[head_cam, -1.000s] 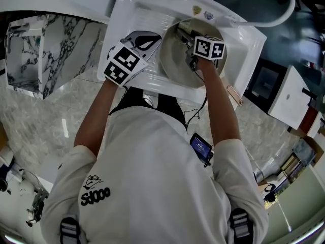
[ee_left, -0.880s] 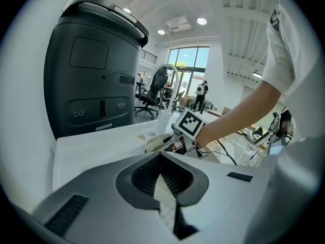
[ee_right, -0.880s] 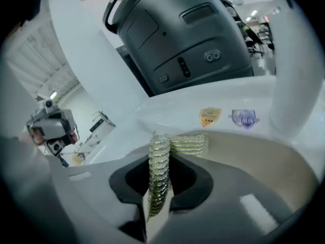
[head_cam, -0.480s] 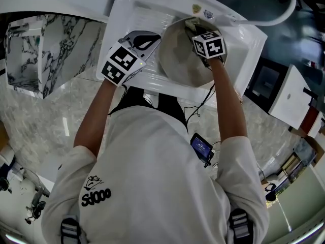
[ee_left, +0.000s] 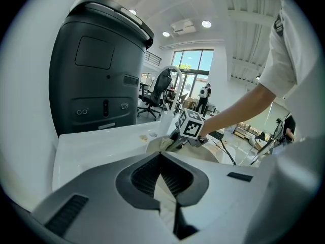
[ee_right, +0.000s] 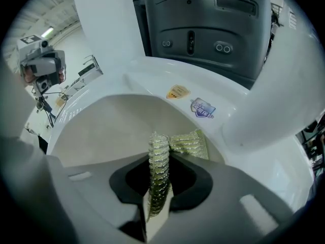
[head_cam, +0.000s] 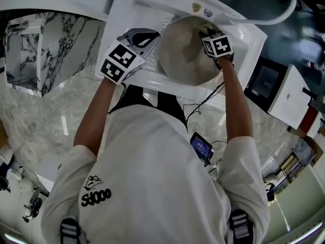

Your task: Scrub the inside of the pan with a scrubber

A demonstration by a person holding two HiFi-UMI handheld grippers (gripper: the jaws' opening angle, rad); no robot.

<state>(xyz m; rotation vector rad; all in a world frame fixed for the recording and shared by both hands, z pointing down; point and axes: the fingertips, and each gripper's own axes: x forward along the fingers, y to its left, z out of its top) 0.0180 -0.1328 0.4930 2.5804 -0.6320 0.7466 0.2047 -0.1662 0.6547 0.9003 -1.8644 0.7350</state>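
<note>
A cream pan lies in the white sink. My right gripper reaches into the pan at its far right wall, shut on a yellow-green metallic scrubber. In the right gripper view, the scrubber stands folded between the pads of the right gripper, its free end lying against the pan just under the rim. My left gripper is at the pan's left edge. In the left gripper view, the left gripper is shut on a thin cream strip that looks like the pan's rim.
A white faucet arches over the sink's far right corner. Two stickers sit on the sink's back ledge. A dark grey appliance stands behind the sink. Marble counter lies to the left.
My right gripper has moved with the scrubber from the pan's middle to its far right wall. The left gripper has stayed at the pan's left edge.
</note>
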